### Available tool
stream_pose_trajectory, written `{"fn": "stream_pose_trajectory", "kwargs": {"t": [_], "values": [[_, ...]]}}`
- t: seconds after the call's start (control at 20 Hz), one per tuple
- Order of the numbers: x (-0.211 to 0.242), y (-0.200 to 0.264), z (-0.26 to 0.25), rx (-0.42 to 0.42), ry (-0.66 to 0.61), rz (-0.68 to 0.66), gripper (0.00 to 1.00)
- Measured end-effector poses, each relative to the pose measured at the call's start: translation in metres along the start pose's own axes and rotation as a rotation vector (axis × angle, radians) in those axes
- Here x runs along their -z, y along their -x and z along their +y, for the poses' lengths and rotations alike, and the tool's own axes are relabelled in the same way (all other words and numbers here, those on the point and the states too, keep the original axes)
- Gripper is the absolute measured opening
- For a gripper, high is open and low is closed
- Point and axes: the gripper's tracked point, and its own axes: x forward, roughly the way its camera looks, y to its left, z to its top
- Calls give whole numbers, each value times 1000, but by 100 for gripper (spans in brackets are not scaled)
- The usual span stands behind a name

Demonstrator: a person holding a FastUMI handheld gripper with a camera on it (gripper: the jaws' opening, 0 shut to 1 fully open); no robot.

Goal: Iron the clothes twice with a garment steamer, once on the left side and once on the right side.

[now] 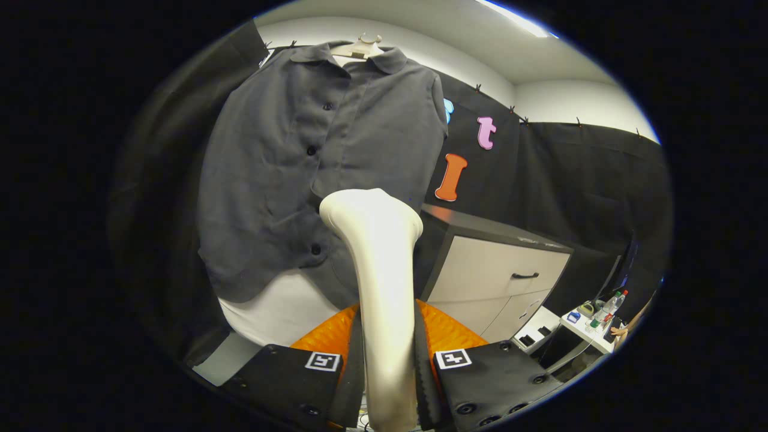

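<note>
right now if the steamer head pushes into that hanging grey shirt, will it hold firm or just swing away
The shirt will probably give way: it hangs from a single hanger, so it can likely swing. Its thin cloth already folds and ripples near the hem, so it looks floppy and light. The gripper, shut on the steamer, may need gentle pressure.
</note>
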Motion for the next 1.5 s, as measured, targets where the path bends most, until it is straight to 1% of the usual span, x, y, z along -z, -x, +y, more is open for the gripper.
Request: {"fn": "stream_pose_trajectory", "kwargs": {"t": [0.15, 0.35, 0.55, 0.7, 0.85, 1.05, 1.3, 1.5], "values": [[-55, 20, 8, -4, 12, -91, 44], [-133, 39, 33, -39, 27, -223, 44], [-187, 46, 54, -116, -36, -369, 44], [-207, 56, 63, -142, -41, -387, 43], [-219, 36, 69, -129, -47, -383, 44], [-230, 9, 83, -154, -55, -404, 44], [-225, -23, 98, -191, -61, -399, 44], [-214, -35, 103, -199, -64, -381, 44]]}}
